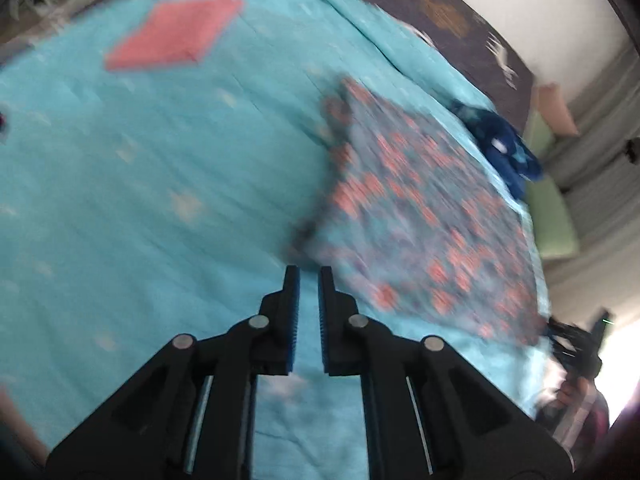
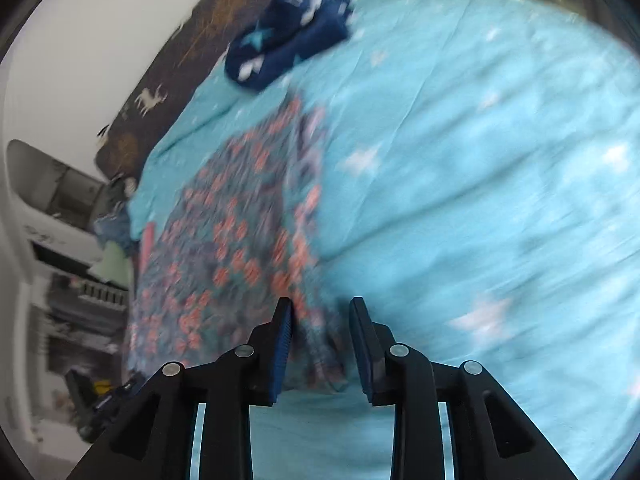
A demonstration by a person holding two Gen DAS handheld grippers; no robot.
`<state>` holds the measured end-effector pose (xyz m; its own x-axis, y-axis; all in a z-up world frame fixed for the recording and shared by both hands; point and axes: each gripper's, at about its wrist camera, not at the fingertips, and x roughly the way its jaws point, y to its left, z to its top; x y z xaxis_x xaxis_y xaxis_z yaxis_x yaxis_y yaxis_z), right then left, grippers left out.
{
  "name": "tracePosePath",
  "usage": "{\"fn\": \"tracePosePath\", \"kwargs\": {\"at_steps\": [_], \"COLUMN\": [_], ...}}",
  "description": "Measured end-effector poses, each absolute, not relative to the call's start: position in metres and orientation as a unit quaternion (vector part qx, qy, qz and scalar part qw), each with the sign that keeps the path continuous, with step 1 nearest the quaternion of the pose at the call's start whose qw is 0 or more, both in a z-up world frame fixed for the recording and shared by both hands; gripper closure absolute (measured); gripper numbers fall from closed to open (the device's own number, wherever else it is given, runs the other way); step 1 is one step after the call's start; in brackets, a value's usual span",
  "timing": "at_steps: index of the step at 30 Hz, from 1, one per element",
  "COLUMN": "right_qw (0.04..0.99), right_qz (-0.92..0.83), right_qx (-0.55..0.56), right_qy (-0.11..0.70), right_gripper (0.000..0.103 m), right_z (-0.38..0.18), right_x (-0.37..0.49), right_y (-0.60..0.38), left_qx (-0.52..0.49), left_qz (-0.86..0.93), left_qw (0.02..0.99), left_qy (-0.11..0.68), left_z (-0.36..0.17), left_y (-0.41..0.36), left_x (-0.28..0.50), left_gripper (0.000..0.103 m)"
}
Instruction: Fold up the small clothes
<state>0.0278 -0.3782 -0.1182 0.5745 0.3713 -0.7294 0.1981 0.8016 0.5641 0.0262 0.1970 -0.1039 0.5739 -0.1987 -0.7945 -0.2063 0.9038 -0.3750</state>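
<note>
Blurred floral garment (image 2: 240, 248), near edge behind right tongs (image 2: 322, 308)

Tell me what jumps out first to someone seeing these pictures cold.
A blurred floral garment with coral blossoms lies spread on the turquoise bedspread, just ahead of both grippers. Farther off, a flat coral-pink folded piece lies toward one end, and a crumpled navy star-print garment sits by the bedspread's edge.

Both tools look alike: the left gripper (image 1: 309, 276) is matte black plastic, its angular linkage arms pinned with round silver rivets, and ribbed blue pads line its fingers (image 1: 291, 304). The right gripper (image 2: 322, 306) has the same black frame, silver pins, blue pads. At four o'clock of the left view, a checked sleeve (image 1: 580, 416).
</note>
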Motion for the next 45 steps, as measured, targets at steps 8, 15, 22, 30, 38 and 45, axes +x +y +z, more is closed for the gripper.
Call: {"fn": "tracePosePath", "kwargs": {"at_steps": [8, 15, 22, 30, 38, 45], "right_qw": [0.848, 0.846, 0.863, 0.859, 0.866, 0.848], "right_qz": [0.097, 0.100, 0.123, 0.099, 0.110, 0.117], "right_qx": [0.277, 0.246, 0.207, 0.219, 0.192, 0.224], "right_qy": [0.441, 0.463, 0.444, 0.452, 0.449, 0.466], "right_gripper": [0.086, 0.078, 0.097, 0.060, 0.090, 0.085], "right_z": [-0.101, -0.117, -0.103, -0.112, -0.107, -0.121], "right_x": [0.064, 0.068, 0.058, 0.062, 0.068, 0.087], "right_y": [-0.362, -0.347, -0.338, -0.350, -0.337, -0.344], "left_qx": [-0.193, -0.162, -0.133, -0.143, -0.135, -0.135], "left_qz": [-0.009, -0.038, -0.037, -0.035, -0.034, -0.040], "left_qw": [0.889, 0.871, 0.880, 0.878, 0.878, 0.877], "left_qy": [0.415, 0.462, 0.455, 0.456, 0.458, 0.459], "left_z": [-0.076, -0.104, -0.098, -0.100, -0.100, -0.100], "left_y": [0.184, 0.159, 0.157, 0.161, 0.156, 0.154], "left_x": [0.057, 0.058, 0.054, 0.053, 0.053, 0.056], "left_gripper": [0.066, 0.059, 0.094, 0.073, 0.071, 0.070]}}
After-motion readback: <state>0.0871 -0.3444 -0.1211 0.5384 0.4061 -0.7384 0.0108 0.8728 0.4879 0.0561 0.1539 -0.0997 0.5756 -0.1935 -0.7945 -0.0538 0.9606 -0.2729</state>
